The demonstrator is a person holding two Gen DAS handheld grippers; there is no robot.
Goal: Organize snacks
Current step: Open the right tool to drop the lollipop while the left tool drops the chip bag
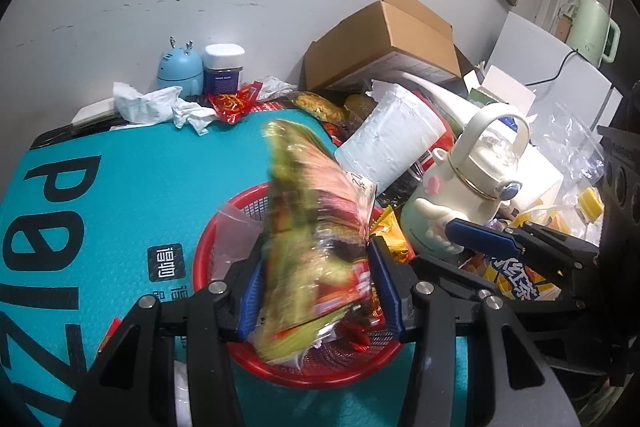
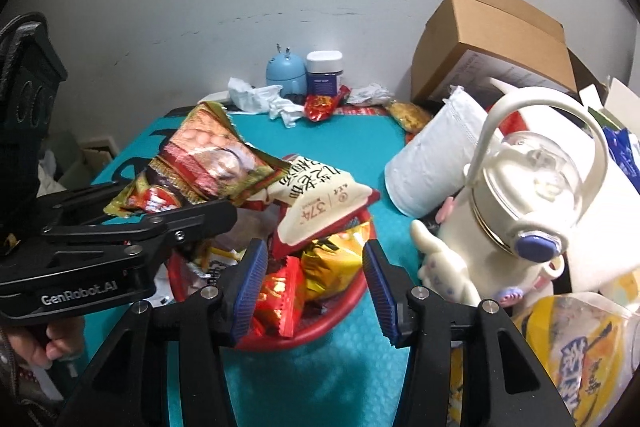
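Observation:
A red round basket (image 1: 320,367) (image 2: 320,327) on the teal mat holds several snack packets. A green-and-red snack bag (image 1: 312,227) (image 2: 200,167), blurred in the left wrist view, sits between the jaws of my left gripper (image 1: 320,291) over the basket; the jaws stand wide and whether they pinch it I cannot tell. The left gripper shows in the right wrist view (image 2: 192,219). My right gripper (image 2: 316,291) is open and empty just above the basket's near side. A white-and-red packet (image 2: 320,203) lies on top of the pile.
A cream water bottle with a handle (image 2: 520,211) (image 1: 472,187) stands right of the basket. A white padded roll (image 2: 432,155), a cardboard box (image 2: 492,39), a blue figurine (image 2: 286,71), a jar (image 2: 324,71) and crumpled tissues (image 2: 260,95) lie behind. A yellow snack bag (image 2: 576,355) lies at right.

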